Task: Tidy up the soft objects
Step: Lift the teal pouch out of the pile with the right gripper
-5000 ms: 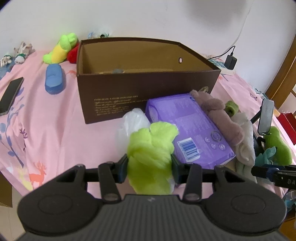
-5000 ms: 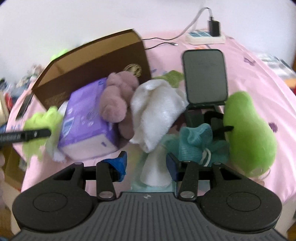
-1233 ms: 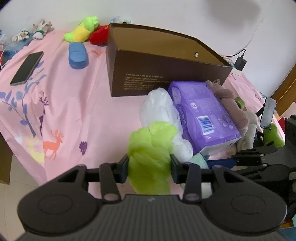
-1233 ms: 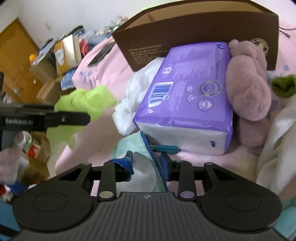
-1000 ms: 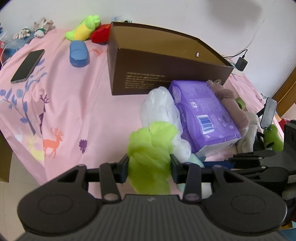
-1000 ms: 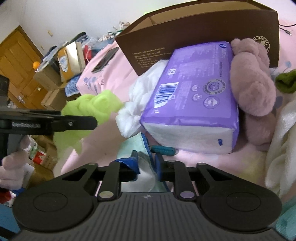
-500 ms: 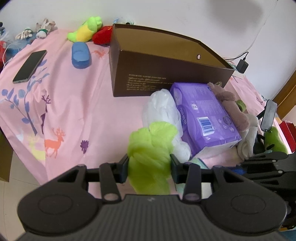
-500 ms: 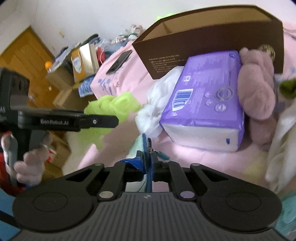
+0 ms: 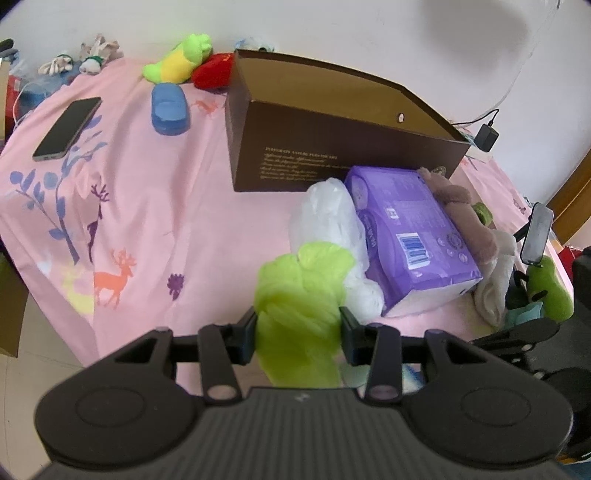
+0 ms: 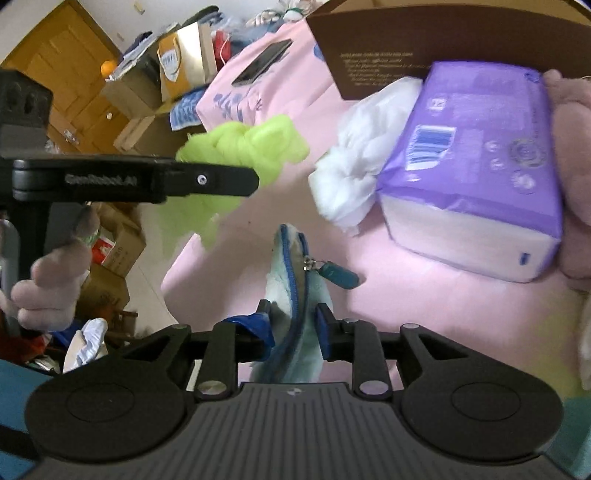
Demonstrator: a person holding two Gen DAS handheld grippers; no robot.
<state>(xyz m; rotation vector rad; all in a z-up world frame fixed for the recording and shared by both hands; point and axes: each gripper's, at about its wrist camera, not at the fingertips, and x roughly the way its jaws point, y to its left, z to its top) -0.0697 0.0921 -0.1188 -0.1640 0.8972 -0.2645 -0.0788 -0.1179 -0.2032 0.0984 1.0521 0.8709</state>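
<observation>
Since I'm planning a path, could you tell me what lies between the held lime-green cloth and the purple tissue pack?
A crumpled white plastic bag lies between the lime-green cloth and the purple tissue pack; both wrist views show it.

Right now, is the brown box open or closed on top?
Open. The brown box has no lid over it: the left wrist view shows its tan inner back wall above the front rim. Its contents are hidden.

Lighting is bright, even daylight in both views; its source cannot be determined. A soft grey shadow sits on the wall (image 9: 476, 29) in the left view. Shadows under objects are faint. Fisheye distortion bends the box (image 9: 332, 147) edges and darkens the frame corners. The right view shows motion blur (notably on the purple pack (image 10: 476, 166) and green cloth (image 10: 240, 147)). No glare is noted.
</observation>
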